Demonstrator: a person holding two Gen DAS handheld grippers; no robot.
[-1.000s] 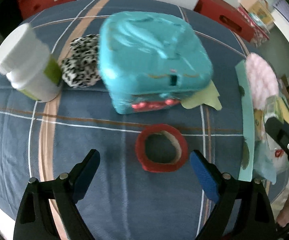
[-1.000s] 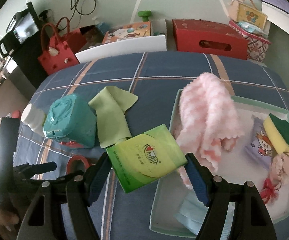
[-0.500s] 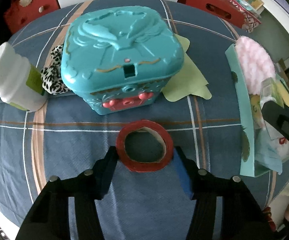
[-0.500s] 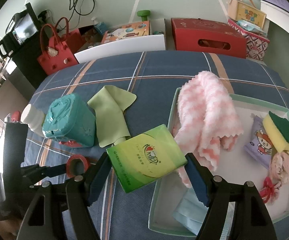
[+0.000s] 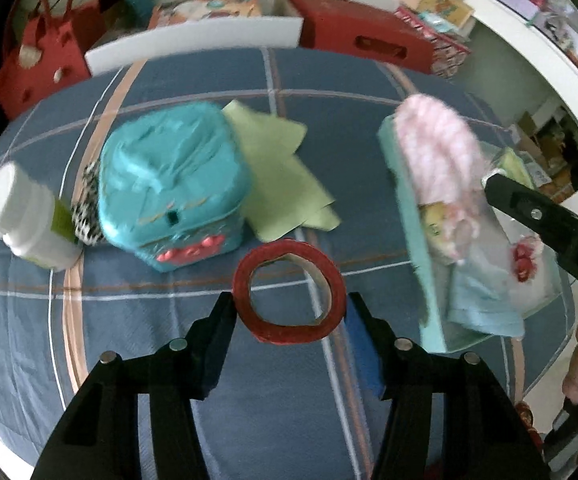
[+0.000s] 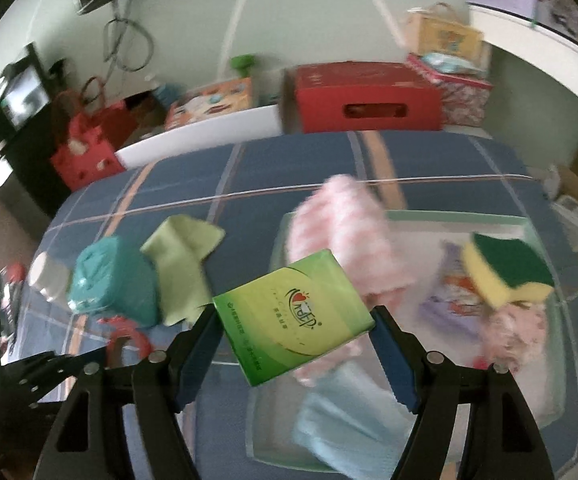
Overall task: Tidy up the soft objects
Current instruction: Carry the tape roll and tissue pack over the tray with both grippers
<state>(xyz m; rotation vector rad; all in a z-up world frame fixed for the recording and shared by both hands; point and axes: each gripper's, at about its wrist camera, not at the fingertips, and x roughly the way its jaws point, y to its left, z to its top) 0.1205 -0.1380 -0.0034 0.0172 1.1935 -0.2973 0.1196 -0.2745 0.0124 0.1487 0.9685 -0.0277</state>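
My left gripper (image 5: 289, 312) has its fingers pressed against both sides of a red tape ring (image 5: 289, 292), which sits squeezed slightly out of round between the black finger and the blue pad. My right gripper (image 6: 295, 340) grips a green tissue pack (image 6: 293, 316) by its two short ends, the pack tilted with one corner raised toward the tray.

Just beyond the tape ring, on the blue plaid table (image 5: 129, 360), stands a teal box (image 5: 173, 196) with red buttons on its near face. A light green cloth (image 5: 281, 176) lies flat beside it, one edge tucked against the box's right side. On the box's left a black-and-white spotted fabric (image 5: 87, 208) peeks out, touching a white bottle (image 5: 25, 216) that lies tilted near the table edge.

To the right, a pale teal tray (image 6: 409, 216) holds most of the soft things: a pink striped towel (image 6: 345, 232) draped over its left rim, a light blue cloth (image 6: 341, 420) at the near corner, a yellow-and-green sponge (image 6: 505, 272), a purple patterned packet (image 6: 449, 280) under it, and a small pink fluffy piece (image 6: 517, 332); blur hides what that last one is.

Behind the table sit a red cardboard box (image 6: 365, 96) and a red bag (image 6: 85, 148).
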